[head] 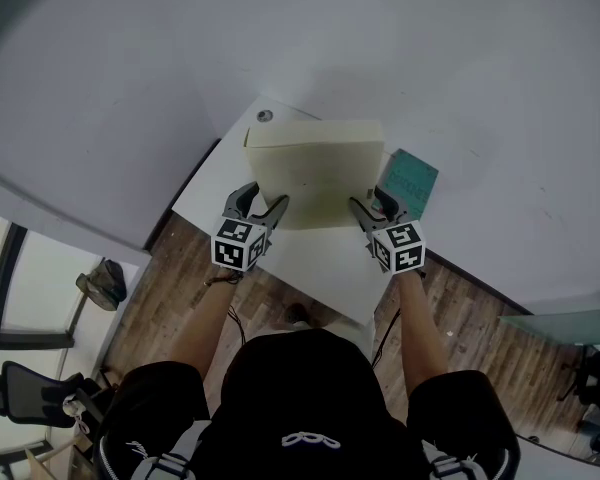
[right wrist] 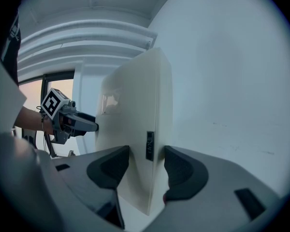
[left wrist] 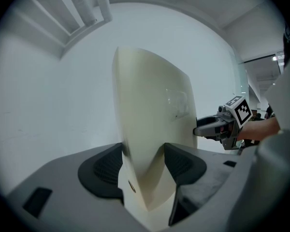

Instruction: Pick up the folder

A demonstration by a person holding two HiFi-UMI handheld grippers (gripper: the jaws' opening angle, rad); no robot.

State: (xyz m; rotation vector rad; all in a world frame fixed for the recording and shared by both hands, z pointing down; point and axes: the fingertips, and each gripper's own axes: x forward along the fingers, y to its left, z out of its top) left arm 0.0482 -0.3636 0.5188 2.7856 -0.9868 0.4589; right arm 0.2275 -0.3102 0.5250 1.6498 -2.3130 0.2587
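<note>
1. Left gripper point(head: 263, 204): grey moulded body carrying a cube with black-and-white square markers point(head: 238, 245). Its jaws were clamped on the left edge of the folder, with the dark ribbed pads point(left wrist: 106, 166) pressed against both faces.
2. Cream, thick, box-shaped folder point(head: 315, 168): smooth matt board with squared corners. It was held upright between the two grippers over the tabletop; no view showed whether its lower edge touched. There was a small round eyelet point(left wrist: 131, 185) near the left edge and a narrow dark rectangular slot point(right wrist: 150, 145) on the right edge.
3. Right gripper point(head: 370, 201): same grey build and marker cube point(head: 400, 246). Its jaws were set wide and closed on the folder's right edge, with the pads point(right wrist: 181, 170) bearing on either face.
4. White, smooth rectangular tabletop point(head: 310, 258): it lay beneath the folder and against a pale wall.
5. Teal, flat rectangular booklet point(head: 412, 181): it lay on the tabletop just right of the folder.
6. Brown wood-plank floor point(head: 180, 278): it showed on both sides of the tabletop.
</note>
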